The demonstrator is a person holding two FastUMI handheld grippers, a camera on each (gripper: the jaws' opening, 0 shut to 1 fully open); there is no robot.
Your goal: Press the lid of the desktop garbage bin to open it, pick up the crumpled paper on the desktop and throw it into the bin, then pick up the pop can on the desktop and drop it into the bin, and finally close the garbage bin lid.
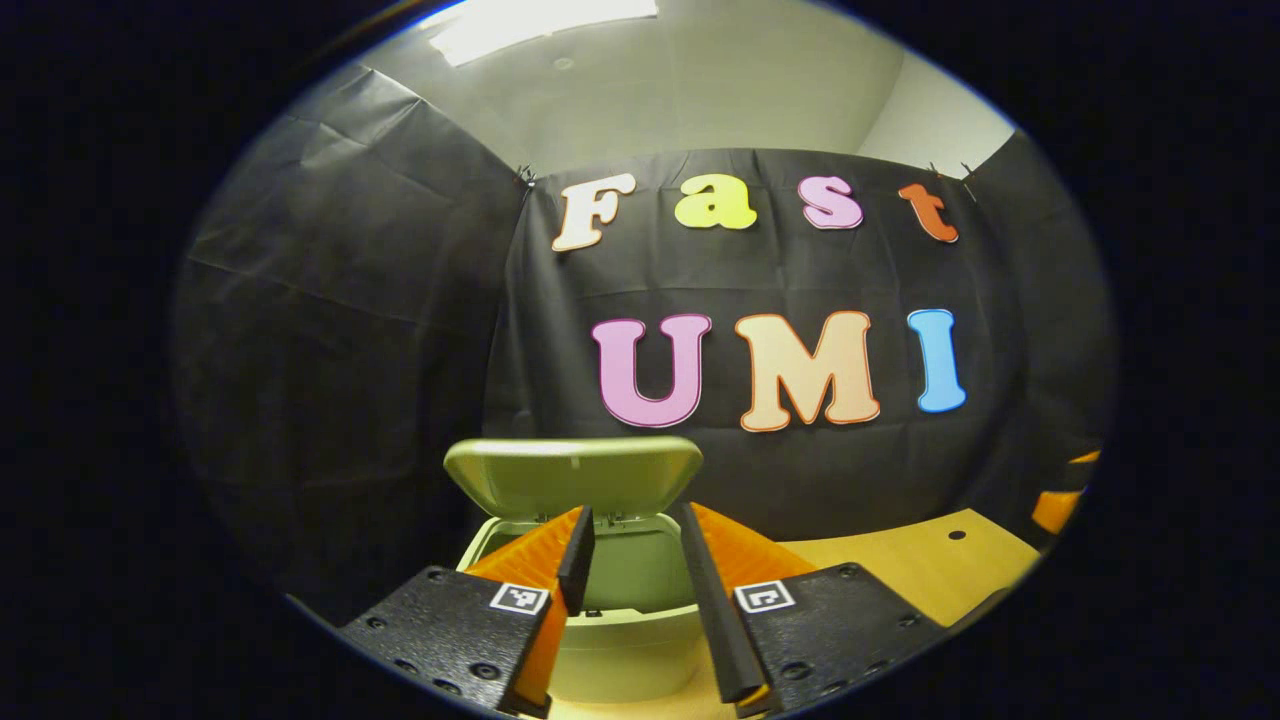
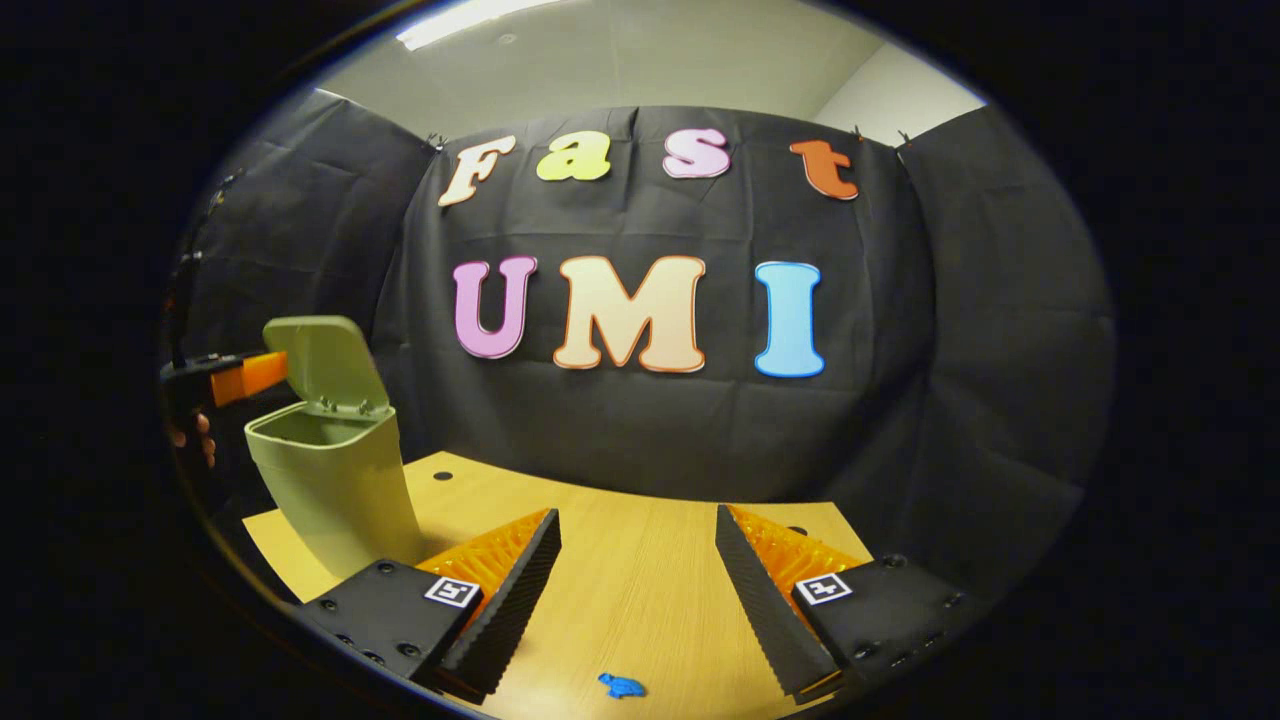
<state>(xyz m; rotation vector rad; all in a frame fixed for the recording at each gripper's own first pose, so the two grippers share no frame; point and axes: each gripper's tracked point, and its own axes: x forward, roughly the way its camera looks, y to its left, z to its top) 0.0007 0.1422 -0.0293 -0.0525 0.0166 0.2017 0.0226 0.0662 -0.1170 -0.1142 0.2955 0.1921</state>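
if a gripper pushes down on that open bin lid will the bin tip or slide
The bin looks like light, thin plastic, tall on a narrower base, so it may tip. The desktop looks smooth, so sliding seems likely. The raised lid will probably swing down easily.

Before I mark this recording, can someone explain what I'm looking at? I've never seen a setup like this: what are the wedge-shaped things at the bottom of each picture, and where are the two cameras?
There is no robot here. A person holds a two-finger hand-held gripper in each hand, and a fisheye camera rides on each, looking forward along its fingers. Those wedges are the fingers.

In the left gripper view, the left hand-held gripper is open and empty, pointing at a green bin whose lid stands raised.

In the right gripper view, the right hand-held gripper is open and empty over a wooden table. The same bin stands at the left, with the other gripper and a hand beside it. A small blue thing lies on the table near the bottom edge.
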